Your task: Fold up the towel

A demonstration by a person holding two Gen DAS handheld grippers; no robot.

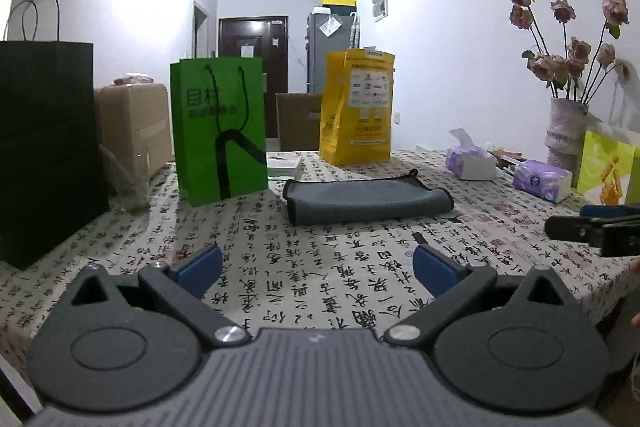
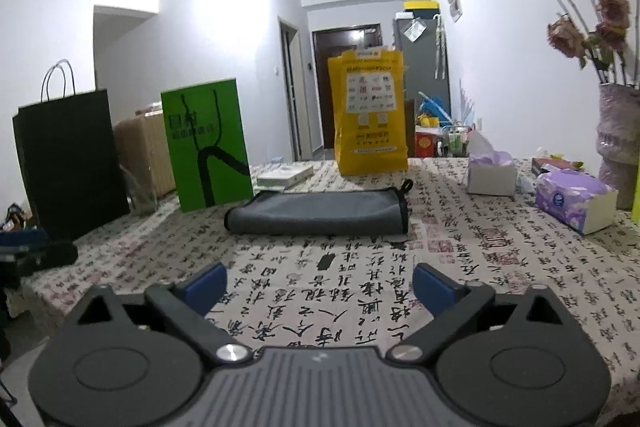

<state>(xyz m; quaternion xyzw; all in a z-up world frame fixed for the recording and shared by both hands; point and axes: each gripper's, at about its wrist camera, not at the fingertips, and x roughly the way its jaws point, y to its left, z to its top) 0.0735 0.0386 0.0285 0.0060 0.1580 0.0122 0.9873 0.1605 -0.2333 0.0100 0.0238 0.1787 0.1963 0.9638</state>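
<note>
A grey towel with black edging lies folded flat on the patterned tablecloth, past the middle of the table; it also shows in the right wrist view. My left gripper is open and empty, low over the cloth, well short of the towel. My right gripper is open and empty too, also short of the towel. The right gripper shows at the right edge of the left wrist view. The left gripper shows dimly at the left edge of the right wrist view.
Behind the towel stand a green paper bag, a black bag and a yellow bag. Tissue packs, a tissue box and a vase of flowers stand at right. A cardboard box is far left.
</note>
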